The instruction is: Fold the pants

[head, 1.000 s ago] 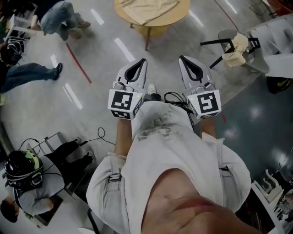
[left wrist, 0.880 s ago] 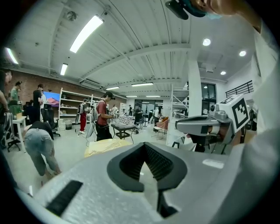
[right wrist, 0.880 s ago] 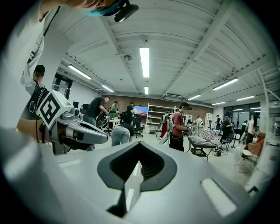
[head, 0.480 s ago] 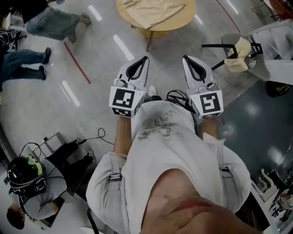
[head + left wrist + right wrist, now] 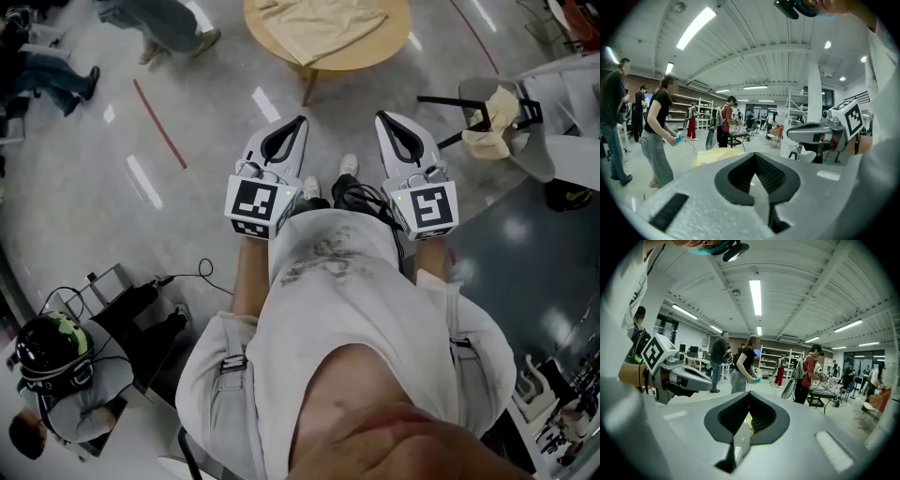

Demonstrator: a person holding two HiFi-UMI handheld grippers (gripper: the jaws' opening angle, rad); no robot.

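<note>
Right now we hold both tools side by side at mid-frame in the head view, a gap between them. Our left gripper (image 5: 299,121) has its jaws pressed together with nothing between them, and our right gripper (image 5: 379,115) is the same. The beige pants (image 5: 319,21) lie rumpled on the round wooden table (image 5: 394,42) at top centre, well beyond both tips.

Glossy smooth floor (image 5: 211,141), pale wooden table (image 5: 392,42), matt cloth pants (image 5: 319,23)
</note>
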